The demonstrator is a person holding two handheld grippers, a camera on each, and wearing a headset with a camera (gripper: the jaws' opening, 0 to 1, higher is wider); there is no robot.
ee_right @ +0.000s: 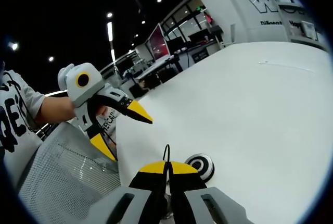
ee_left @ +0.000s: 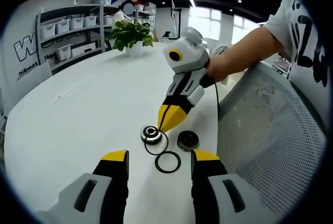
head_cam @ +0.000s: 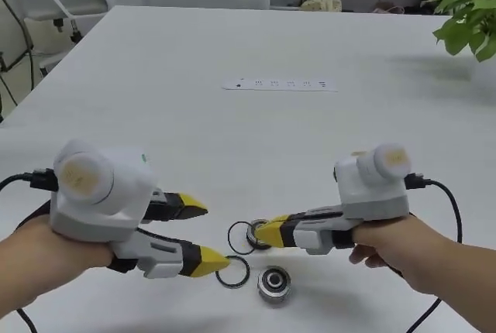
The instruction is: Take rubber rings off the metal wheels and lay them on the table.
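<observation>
"Beyond the lone wheel [head_cam: 273,283], what do you log?" my colleague asks over the link.

"Second wheel [ee_left: 151,134], just past the lone wheel on the side away from me. Both sit on the white table [head_cam: 256,132]. My right gripper [head_cam: 262,232] points its yellow tips at that second wheel. Its jaws are pressed together. In the right gripper view a thin black strand of a rubber ring [ee_right: 166,153] stands up out of the seam between them, so I enter it as pinched. In the head view the rest of that loop lies beside the second wheel, slightly farther from the lone wheel than the tips. Whether any of it sits on the second wheel, I cannot tell."

"And the left side?"

"Left gripper [head_cam: 211,234] is across the lone wheel from the right one, jaws wide, gripping nothing. A loose ring [ee_left: 156,162] lies flat on the table just beside the lone wheel, with a sliver of table between them. In the left gripper view it lies ahead, between the two jaw tips. In the head view the lower tip overlaps its edge; touching or above, I cannot tell. The lone wheel lies apart from both grippers. A white power strip [head_cam: 280,84] lies well beyond it."
</observation>
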